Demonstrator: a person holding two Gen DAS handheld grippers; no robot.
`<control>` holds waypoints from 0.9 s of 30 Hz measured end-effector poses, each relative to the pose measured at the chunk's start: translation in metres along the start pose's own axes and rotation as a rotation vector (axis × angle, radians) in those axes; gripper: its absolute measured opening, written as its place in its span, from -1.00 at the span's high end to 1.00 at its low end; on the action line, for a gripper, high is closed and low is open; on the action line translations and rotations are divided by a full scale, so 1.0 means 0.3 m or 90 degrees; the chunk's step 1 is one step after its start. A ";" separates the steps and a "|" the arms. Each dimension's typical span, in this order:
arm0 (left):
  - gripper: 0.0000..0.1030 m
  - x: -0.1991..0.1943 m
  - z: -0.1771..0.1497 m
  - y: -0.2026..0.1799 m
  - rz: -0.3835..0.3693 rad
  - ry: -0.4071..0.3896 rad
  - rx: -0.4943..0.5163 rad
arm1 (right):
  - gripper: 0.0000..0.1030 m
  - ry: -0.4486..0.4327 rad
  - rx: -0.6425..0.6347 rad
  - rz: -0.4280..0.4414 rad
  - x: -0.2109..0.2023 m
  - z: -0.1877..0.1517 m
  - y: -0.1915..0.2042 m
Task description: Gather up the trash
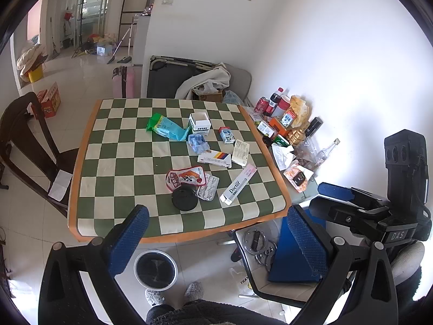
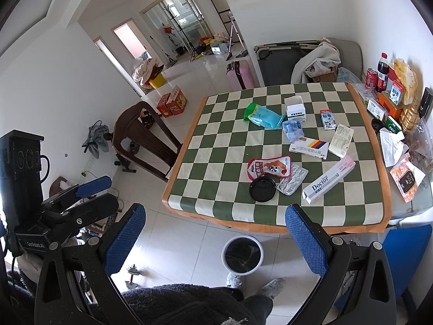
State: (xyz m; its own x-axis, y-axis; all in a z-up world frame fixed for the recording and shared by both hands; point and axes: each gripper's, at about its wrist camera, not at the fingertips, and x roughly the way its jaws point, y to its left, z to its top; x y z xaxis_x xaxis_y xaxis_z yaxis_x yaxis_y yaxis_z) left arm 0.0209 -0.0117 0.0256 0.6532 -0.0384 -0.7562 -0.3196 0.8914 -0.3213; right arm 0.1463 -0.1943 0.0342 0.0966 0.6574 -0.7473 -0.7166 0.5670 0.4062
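Left wrist: the left tool (image 1: 213, 241) is held spread and empty; the lid (image 1: 185, 198) lies on the table (image 1: 89, 189) just ahead. Right wrist: the right tool (image 2: 215, 239), spread too, is set farther back; the bin (image 2: 242, 254) stands below.

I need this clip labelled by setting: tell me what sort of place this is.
Probably a lived-in home's dining corner: a checkered tablecloth strewn with wrappers and boxes, a wooden chair beside the table, and a pink suitcase on the tiled floor.
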 end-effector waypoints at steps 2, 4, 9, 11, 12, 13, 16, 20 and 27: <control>-1.00 0.009 0.015 -0.004 0.000 0.000 0.001 | -1.00 0.000 -0.001 0.001 0.000 0.000 -0.003; -1.00 0.009 0.011 -0.003 0.000 0.000 0.000 | -1.00 -0.001 0.000 0.002 -0.001 0.000 0.000; -1.00 0.020 0.035 -0.009 -0.002 0.000 0.002 | -1.00 -0.001 0.000 0.002 -0.001 0.001 -0.002; -1.00 0.021 0.033 -0.011 -0.002 0.001 0.003 | -1.00 -0.001 0.001 0.003 -0.002 0.001 -0.005; -1.00 0.024 0.043 -0.013 -0.003 0.002 0.004 | -1.00 -0.001 0.001 0.003 -0.002 0.001 -0.004; -1.00 0.023 0.038 -0.011 -0.003 0.001 0.003 | -1.00 0.000 0.001 0.002 -0.002 0.000 -0.002; -1.00 0.029 0.046 -0.010 -0.006 0.003 0.004 | -1.00 0.000 0.002 0.005 -0.002 -0.001 -0.008; -1.00 0.067 0.072 -0.006 0.045 -0.007 0.029 | -1.00 -0.005 0.022 0.000 -0.010 0.003 -0.005; -1.00 0.312 0.101 0.107 0.195 0.006 0.093 | -1.00 -0.044 0.153 -0.128 0.022 0.020 -0.079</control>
State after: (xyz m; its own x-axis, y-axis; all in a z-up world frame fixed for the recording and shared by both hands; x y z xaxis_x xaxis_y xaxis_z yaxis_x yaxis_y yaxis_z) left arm 0.0925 0.0271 -0.0381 0.5361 0.2373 -0.8101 -0.3976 0.9175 0.0057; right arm 0.1682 -0.2004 0.0227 0.2725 0.5481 -0.7908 -0.4954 0.7845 0.3730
